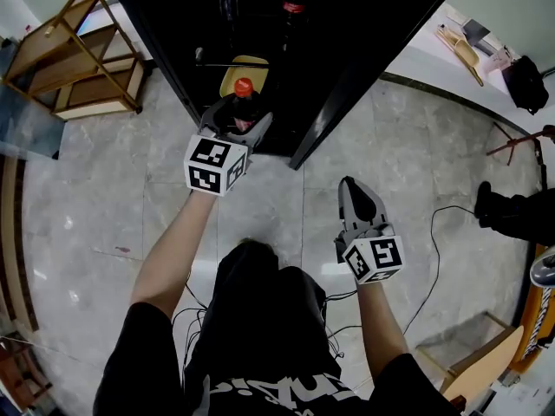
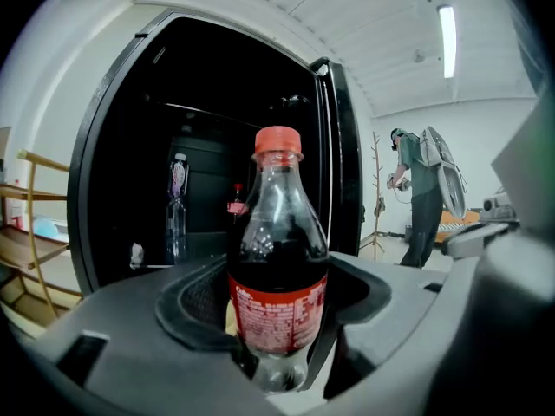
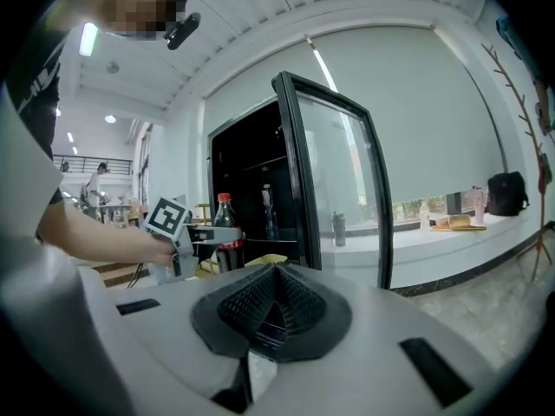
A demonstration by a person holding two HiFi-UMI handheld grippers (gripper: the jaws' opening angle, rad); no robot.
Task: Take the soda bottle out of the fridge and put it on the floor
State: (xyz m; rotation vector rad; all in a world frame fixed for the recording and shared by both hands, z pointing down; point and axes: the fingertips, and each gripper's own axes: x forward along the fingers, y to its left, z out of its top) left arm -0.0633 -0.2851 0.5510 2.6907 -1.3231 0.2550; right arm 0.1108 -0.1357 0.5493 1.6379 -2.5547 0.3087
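Note:
The soda bottle, dark cola with a red cap and red label, stands upright between the jaws of my left gripper. The pads press on its lower body, just in front of the open black fridge. In the left gripper view the bottle fills the middle, clamped in the left gripper. My right gripper hangs lower right over the floor, shut and holding nothing. In the right gripper view its pads meet at the right gripper, with the bottle visible at left.
The fridge door stands open to the right. Inside are a water bottle, another soda bottle and a yellow object. A wooden shelf stands left, a white counter right. A cable lies on the floor.

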